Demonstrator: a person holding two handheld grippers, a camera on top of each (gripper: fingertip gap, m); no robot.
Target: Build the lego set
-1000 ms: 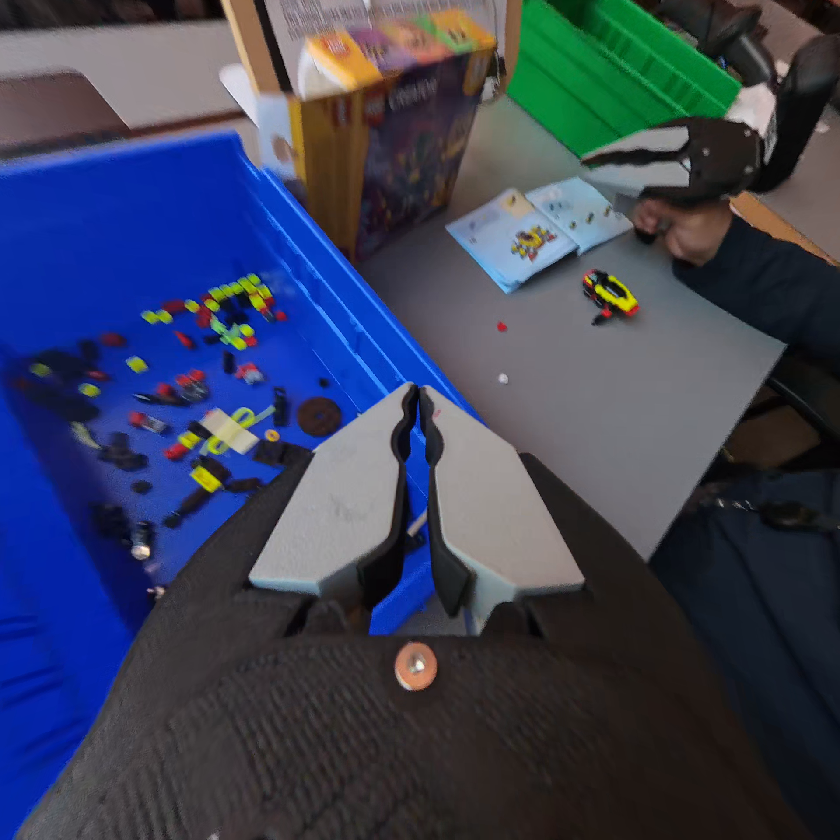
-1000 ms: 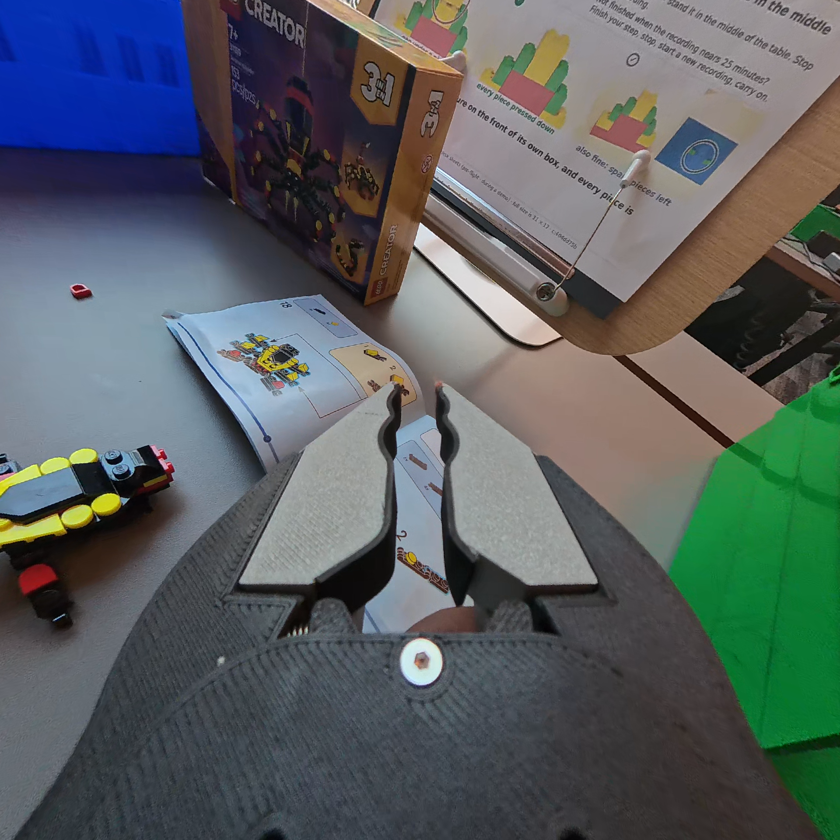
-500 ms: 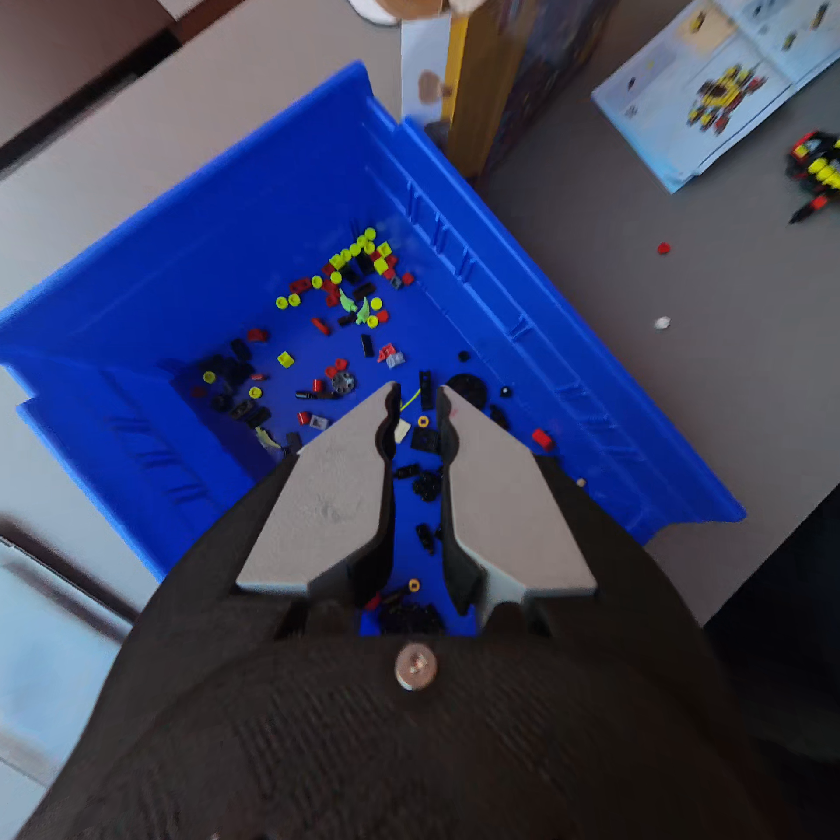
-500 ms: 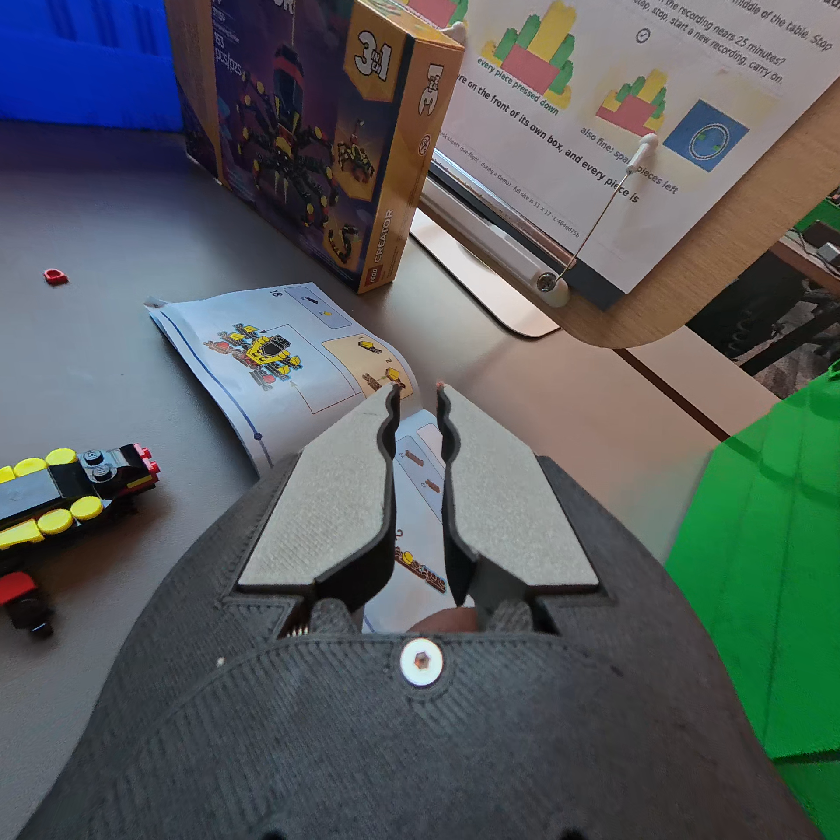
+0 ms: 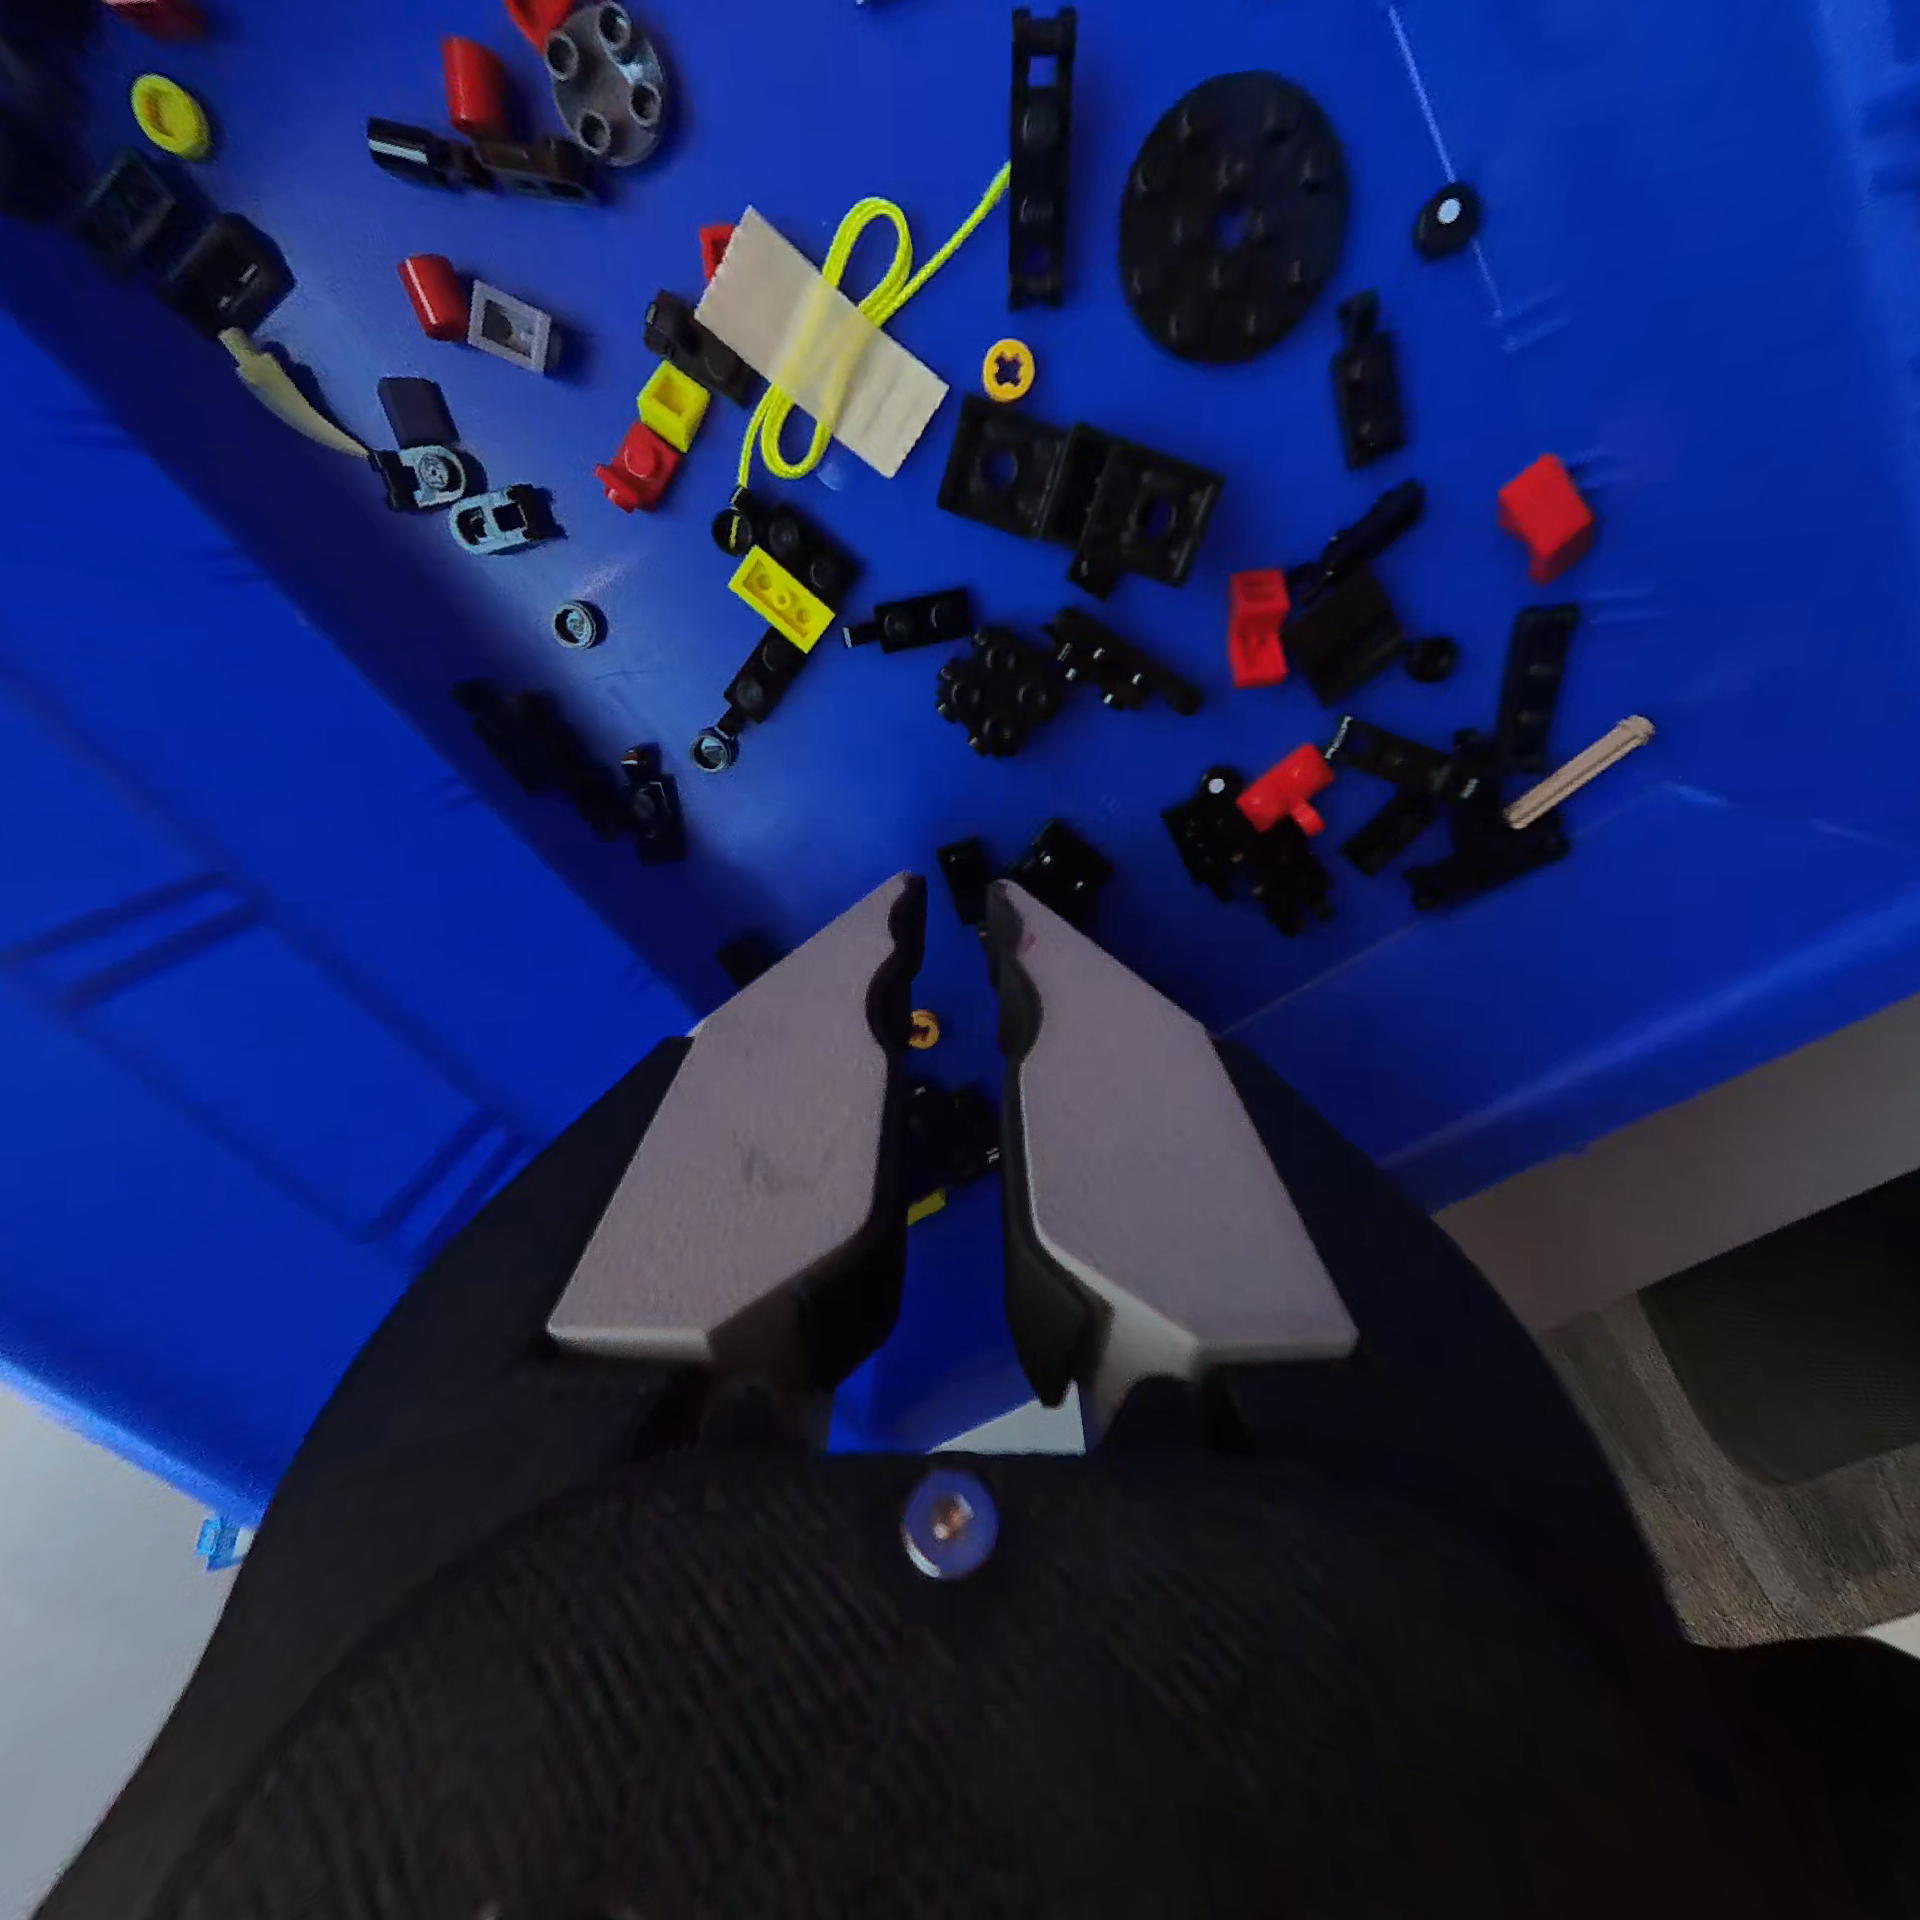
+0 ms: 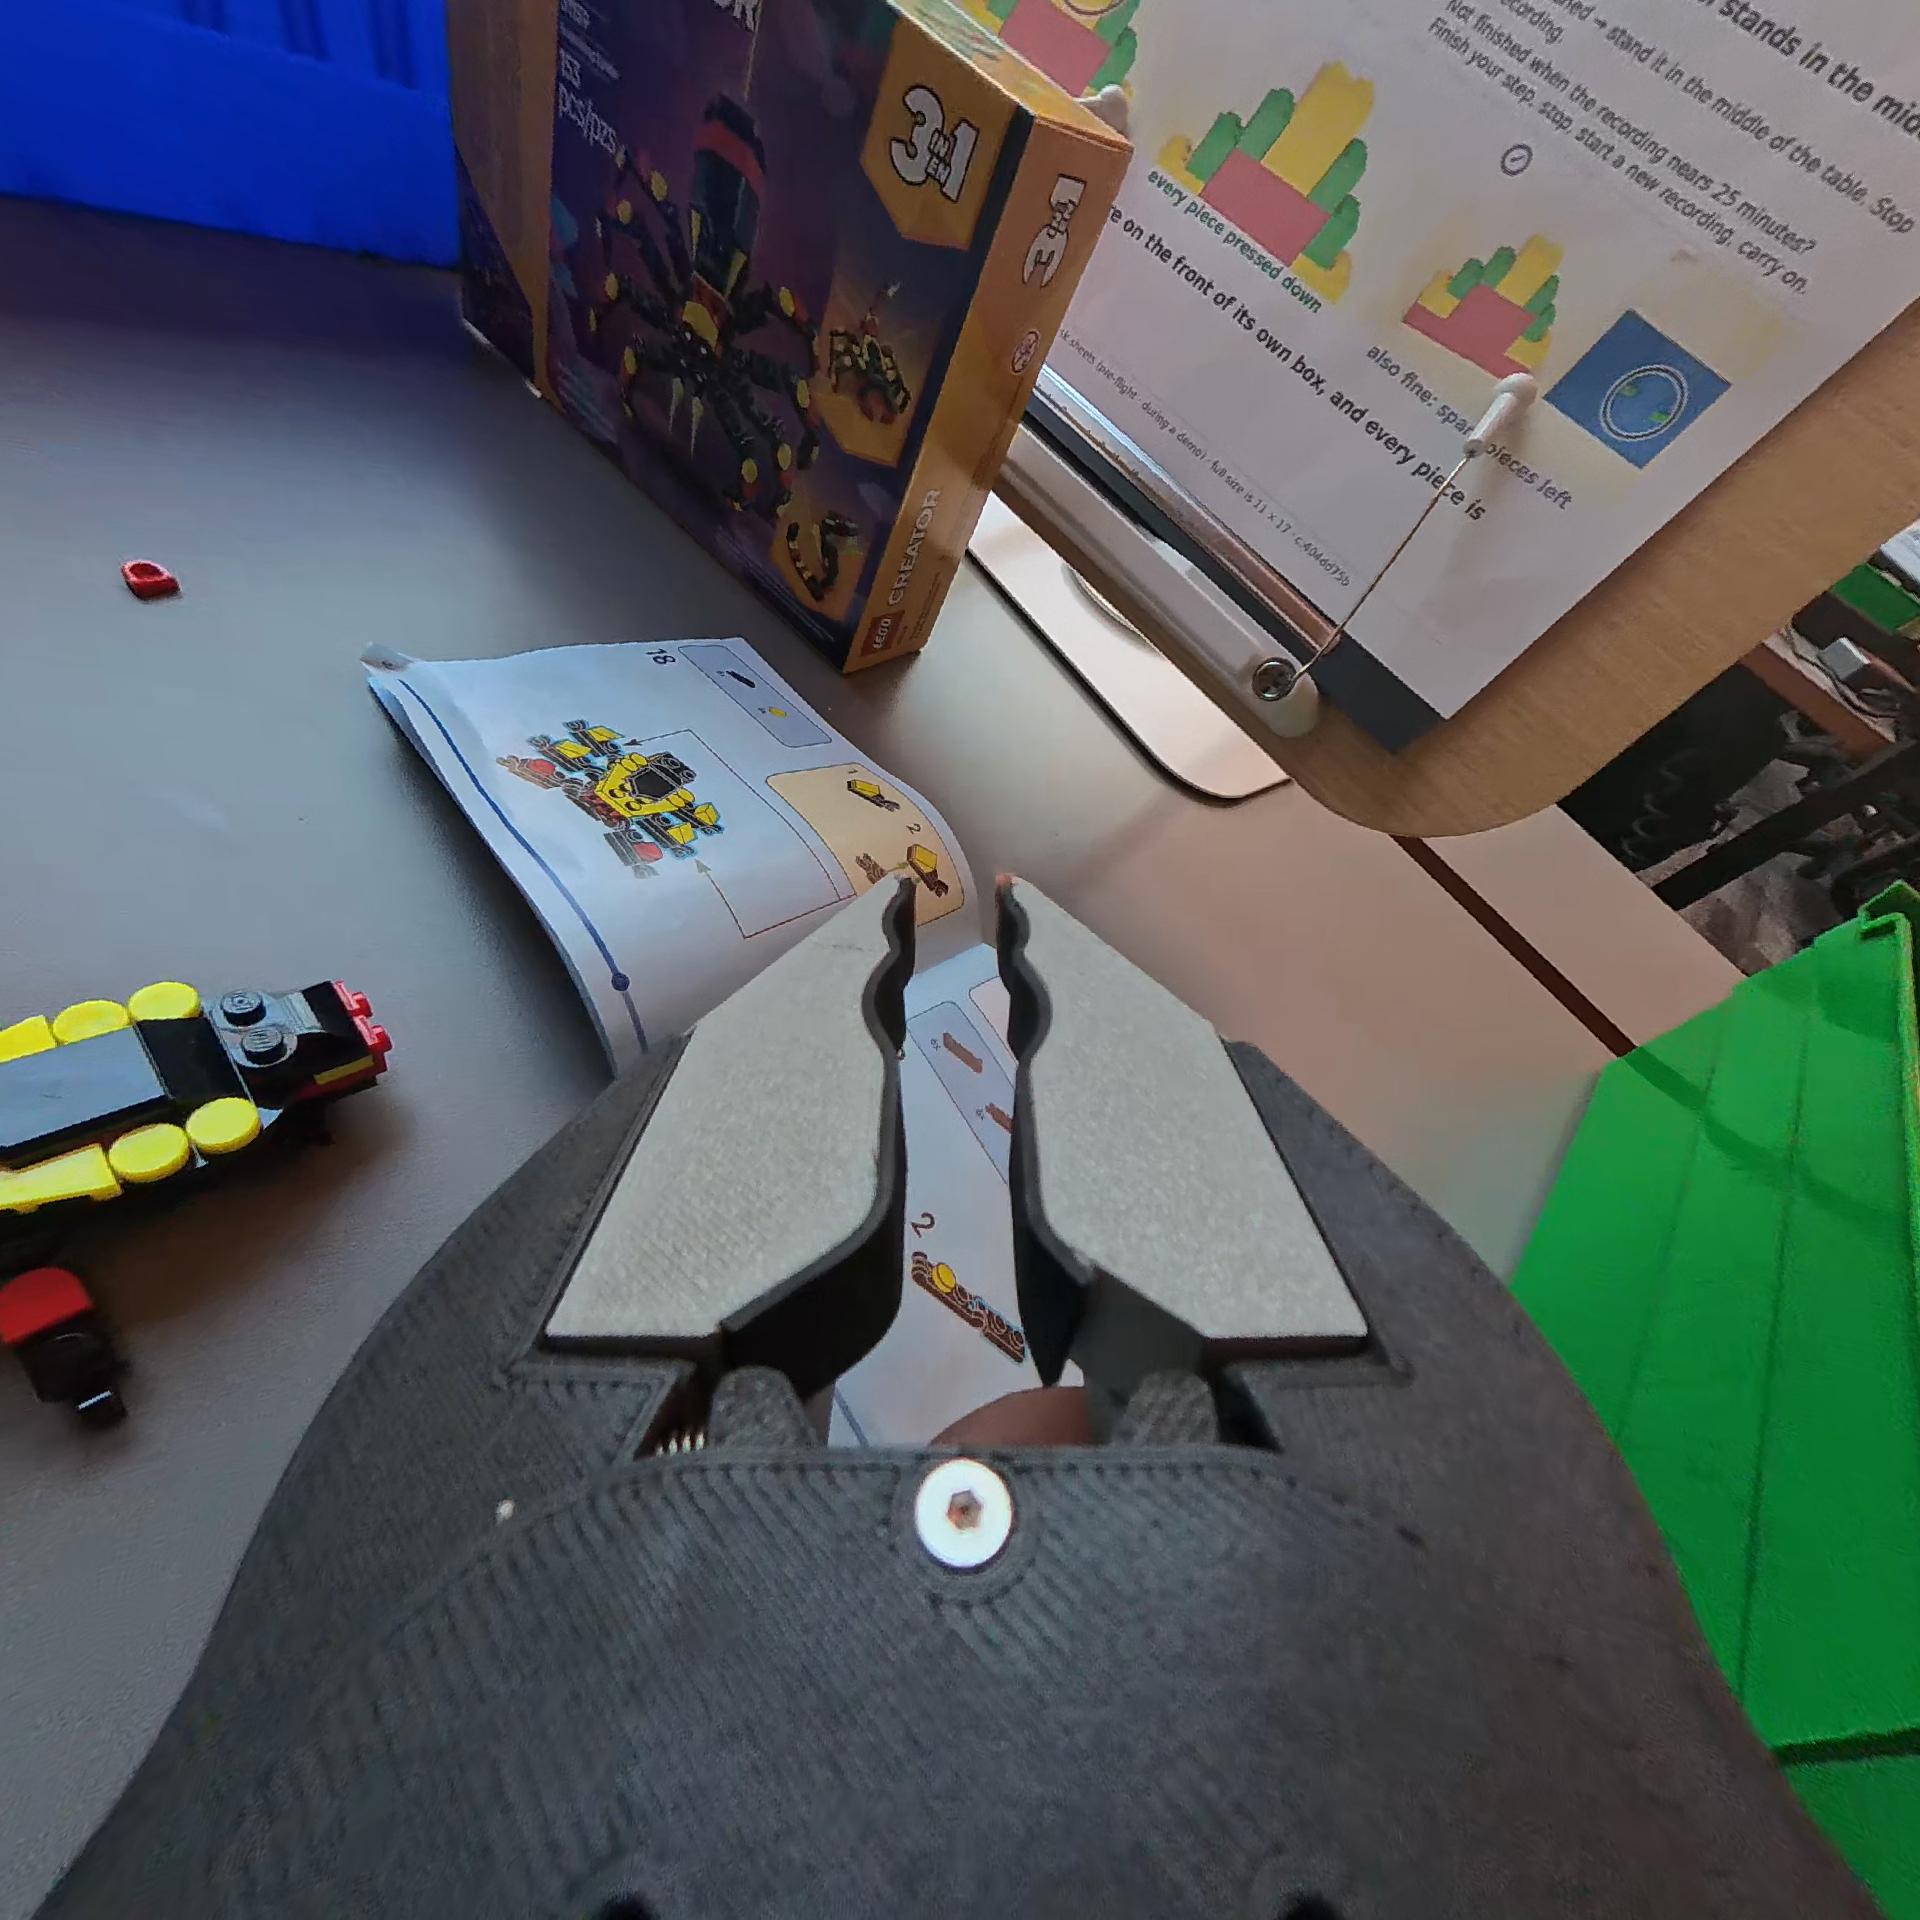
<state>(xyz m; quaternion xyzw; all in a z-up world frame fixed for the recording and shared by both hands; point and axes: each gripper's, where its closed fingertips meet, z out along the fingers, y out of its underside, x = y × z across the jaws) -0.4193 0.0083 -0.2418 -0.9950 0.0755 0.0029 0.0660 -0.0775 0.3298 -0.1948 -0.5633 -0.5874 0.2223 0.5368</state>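
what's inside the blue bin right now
Loose lego pieces lie across the blue bin floor: a black round plate, a yellow string taped to a beige strip, red, yellow and black bits. The left gripper covers part of the near floor.

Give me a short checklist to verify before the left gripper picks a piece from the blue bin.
1. Left gripper open and empty: ok.
2. Left gripper inside the blue bin, above the loose pieces: ok.
3. Small black piece lies just beyond the fingertips: ok; whether it is the wanted piece: cannot tell.
4. Right gripper open, empty, over the instruction booklet: ok.
5. Partly built model rests on the table: ok.
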